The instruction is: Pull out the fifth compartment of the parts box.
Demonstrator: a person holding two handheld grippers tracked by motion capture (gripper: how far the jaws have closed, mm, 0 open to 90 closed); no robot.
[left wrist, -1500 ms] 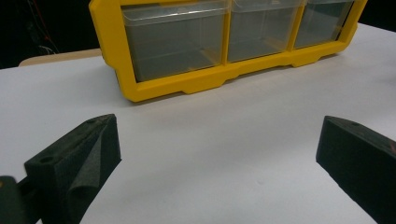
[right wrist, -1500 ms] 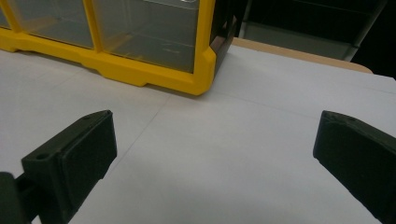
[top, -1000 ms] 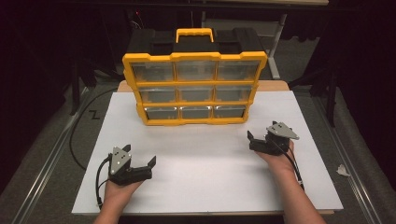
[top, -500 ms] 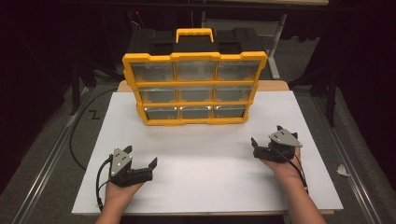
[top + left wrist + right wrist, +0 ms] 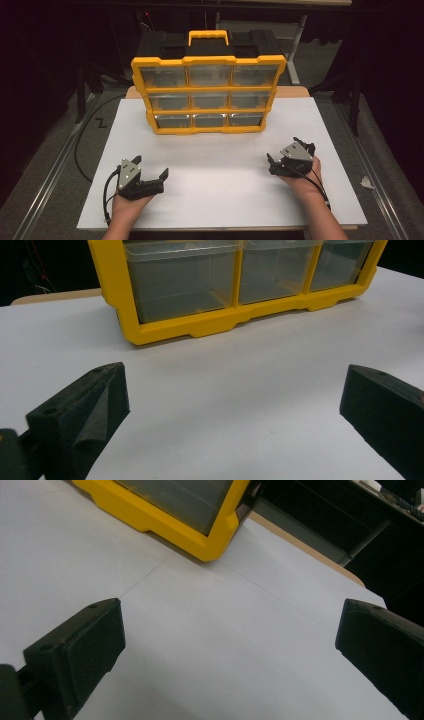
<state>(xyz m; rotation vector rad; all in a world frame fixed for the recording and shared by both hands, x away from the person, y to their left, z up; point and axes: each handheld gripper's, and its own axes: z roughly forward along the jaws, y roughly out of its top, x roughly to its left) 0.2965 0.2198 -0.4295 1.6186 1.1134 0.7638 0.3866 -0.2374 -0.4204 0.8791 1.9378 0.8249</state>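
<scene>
A yellow drawer organiser (image 5: 207, 127) with a black back and yellow handle stands upright at the far middle of the white tabletop (image 5: 220, 165). It has three rows of three clear drawers, all pushed in. My left gripper (image 5: 150, 167) rests near the front left, open, nothing between its jaws. My right gripper (image 5: 284, 151) rests at the front right, also open and holding nothing. The left gripper view looks between its open gripper (image 5: 232, 385) at the organiser's bottom row (image 5: 200, 327). In the right gripper view, beyond the open gripper (image 5: 232, 615), is the organiser's lower right corner (image 5: 210, 542).
A black cable (image 5: 82, 145) loops on the floor left of the table. A table edge of bare wood (image 5: 295, 91) shows behind the white sheet. A small white scrap (image 5: 366, 183) lies on the floor at the right. Dark stands and frames surround the table.
My right gripper has drawn back toward the table's near edge and slightly right. The left gripper has barely shifted. Both stay open.
</scene>
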